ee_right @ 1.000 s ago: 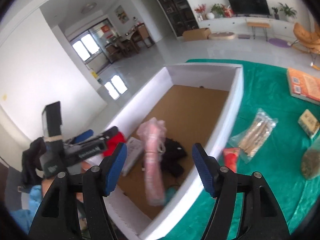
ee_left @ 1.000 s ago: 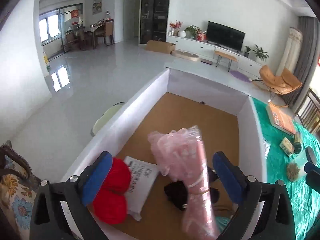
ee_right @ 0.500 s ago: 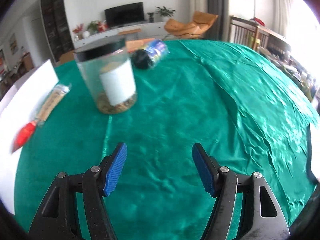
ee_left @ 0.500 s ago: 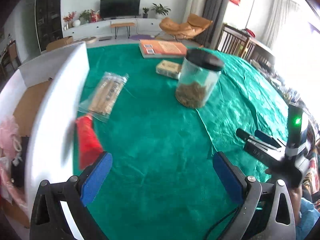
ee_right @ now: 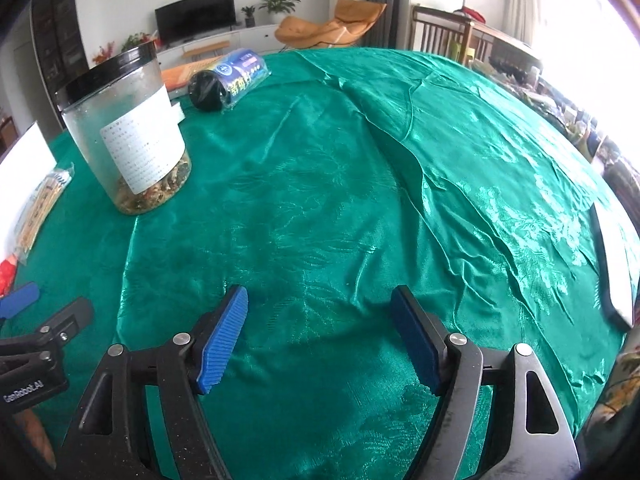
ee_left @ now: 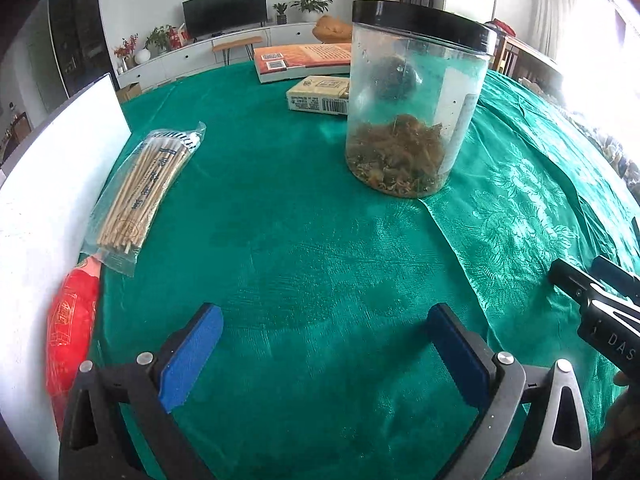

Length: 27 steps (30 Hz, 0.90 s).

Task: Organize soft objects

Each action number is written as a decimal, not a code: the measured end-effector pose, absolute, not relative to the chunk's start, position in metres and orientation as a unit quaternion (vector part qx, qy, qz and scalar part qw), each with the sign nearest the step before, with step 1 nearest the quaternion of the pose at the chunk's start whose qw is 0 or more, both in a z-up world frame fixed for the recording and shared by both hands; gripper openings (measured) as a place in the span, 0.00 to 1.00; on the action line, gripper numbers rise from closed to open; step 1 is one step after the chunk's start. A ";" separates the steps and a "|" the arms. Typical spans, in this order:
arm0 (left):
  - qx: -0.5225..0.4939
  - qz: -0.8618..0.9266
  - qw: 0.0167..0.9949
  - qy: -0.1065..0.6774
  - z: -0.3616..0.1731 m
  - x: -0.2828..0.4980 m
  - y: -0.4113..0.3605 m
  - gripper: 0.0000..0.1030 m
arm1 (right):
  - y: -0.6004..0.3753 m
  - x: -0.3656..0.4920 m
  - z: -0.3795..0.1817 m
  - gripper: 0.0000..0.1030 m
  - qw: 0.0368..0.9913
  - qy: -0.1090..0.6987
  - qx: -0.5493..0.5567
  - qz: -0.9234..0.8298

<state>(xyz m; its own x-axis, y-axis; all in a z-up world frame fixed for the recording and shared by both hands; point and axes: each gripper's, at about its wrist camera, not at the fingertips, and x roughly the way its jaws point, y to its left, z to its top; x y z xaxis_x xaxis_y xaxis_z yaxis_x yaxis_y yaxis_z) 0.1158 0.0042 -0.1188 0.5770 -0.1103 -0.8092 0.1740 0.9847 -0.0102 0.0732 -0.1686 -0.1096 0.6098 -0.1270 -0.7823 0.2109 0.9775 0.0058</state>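
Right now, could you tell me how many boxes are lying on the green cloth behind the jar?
2: an orange box farthest back, and a pale carton just in front of it, left of the jar. Others may be hidden.

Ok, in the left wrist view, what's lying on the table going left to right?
White box wall → red packet → bag of wooden sticks → small carton → clear jar with black lid → right gripper at the edge.
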 end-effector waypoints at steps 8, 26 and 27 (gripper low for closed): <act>0.036 -0.079 0.886 0.455 -0.119 0.118 0.004 1.00 | -0.166 0.075 -0.111 0.81 0.896 0.433 0.046 -0.091; 0.036 -0.079 0.886 0.455 -0.119 0.118 0.004 1.00 | -0.166 0.075 -0.111 0.82 0.896 0.432 0.047 -0.091; 0.036 -0.079 0.886 0.455 -0.119 0.118 0.004 1.00 | -0.166 0.075 -0.111 0.82 0.896 0.432 0.047 -0.091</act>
